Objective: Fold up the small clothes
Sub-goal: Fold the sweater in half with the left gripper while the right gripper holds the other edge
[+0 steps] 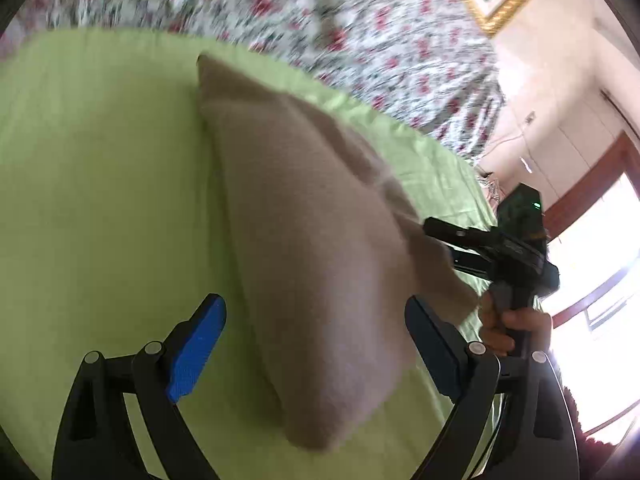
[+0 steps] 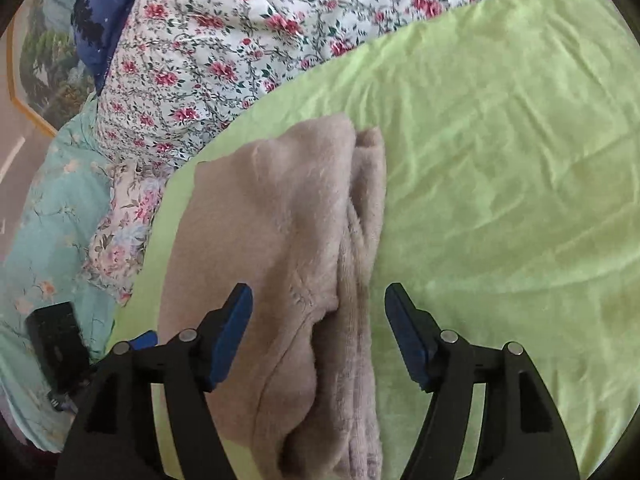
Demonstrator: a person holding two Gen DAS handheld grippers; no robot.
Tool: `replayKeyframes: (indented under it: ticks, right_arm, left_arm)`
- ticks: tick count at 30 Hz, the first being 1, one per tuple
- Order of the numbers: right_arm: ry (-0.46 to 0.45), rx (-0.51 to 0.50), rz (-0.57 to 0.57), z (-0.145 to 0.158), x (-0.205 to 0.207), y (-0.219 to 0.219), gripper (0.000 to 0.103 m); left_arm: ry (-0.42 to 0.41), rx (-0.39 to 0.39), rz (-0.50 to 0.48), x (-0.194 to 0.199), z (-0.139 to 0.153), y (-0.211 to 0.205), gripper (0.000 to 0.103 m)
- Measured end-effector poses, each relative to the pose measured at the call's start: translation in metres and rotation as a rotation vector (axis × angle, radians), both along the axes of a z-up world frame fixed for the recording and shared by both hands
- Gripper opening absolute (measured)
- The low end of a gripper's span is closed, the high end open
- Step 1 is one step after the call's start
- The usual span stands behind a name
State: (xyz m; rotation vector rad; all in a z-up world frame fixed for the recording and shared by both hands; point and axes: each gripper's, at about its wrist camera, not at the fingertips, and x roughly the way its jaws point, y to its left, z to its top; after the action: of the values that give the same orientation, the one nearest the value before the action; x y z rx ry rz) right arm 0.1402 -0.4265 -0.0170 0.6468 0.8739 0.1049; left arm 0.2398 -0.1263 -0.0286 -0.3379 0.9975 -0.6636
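Two open tongs (image 1: pixel 316 350) (image 2: pixel 318 334) flank beige garment (image 2: pixel 280 240); floral quilt (image 2: pixel 224 52) behind.

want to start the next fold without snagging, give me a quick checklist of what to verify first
1. left gripper clear of cloth: ok, open, pads not pressing.
2. right gripper released: ok, open above the beige fleece garment.
3. Garment lies wholly on the green sheet: cannot tell, near end cut off.
4. Fold edges aligned: not ok, layers offset along the right side.
5. Surface smooth: not ok, bunched near the right gripper.
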Motion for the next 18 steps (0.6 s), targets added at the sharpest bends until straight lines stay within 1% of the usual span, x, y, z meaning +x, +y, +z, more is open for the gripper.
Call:
replayKeyframes:
  ticks: [4,6,8,9,10,11,12,13,14,16,18]
  right_arm:
    - [0.029,0.067,0.015,-0.013,0.022,-0.006,0.07]
    - [0.062,0.084,0.012,-0.024,0.034,-0.01,0.07]
    - [0.076,0.089,0.023,-0.031,0.042,-0.009,0.069]
    - [0.068,0.095,0.034,-0.033,0.045,-0.007,0.069]
    - [0.066,0.092,0.044,-0.033,0.047,-0.006,0.068]
    - [0.067,0.085,0.054,-0.034,0.049,-0.003,0.063]
    - [0.079,0.097,0.063,-0.037,0.052,-0.001,0.043]
    - [0.09,0.108,0.06,-0.04,0.053,0.001,0.04]
    - [0.085,0.085,0.051,-0.038,0.051,0.005,0.038]
    - [0.065,0.059,0.044,-0.029,0.047,0.014,0.033]
    - [0.024,0.041,0.049,-0.013,0.039,0.03,0.032]
  left_arm:
    - [0.094,-0.026,0.009,0.039,-0.027,-0.01,0.091]
    - [0.14,-0.065,-0.005,0.054,-0.04,-0.014,0.092]
    - [0.156,-0.091,0.001,0.062,-0.049,-0.015,0.092]
    - [0.148,-0.101,0.01,0.065,-0.051,-0.015,0.091]
    - [0.14,-0.099,0.023,0.067,-0.051,-0.016,0.088]
    - [0.13,-0.087,0.026,0.067,-0.049,-0.019,0.078]
    - [0.113,-0.076,0.012,0.066,-0.046,-0.023,0.069]
    - [0.099,-0.06,0.008,0.064,-0.043,-0.024,0.063]
    - [0.087,-0.055,0.005,0.06,-0.04,-0.024,0.056]
    - [0.057,-0.056,-0.006,0.05,-0.028,-0.017,0.05]
    - [0.039,-0.063,-0.011,0.04,-0.015,-0.006,0.049]
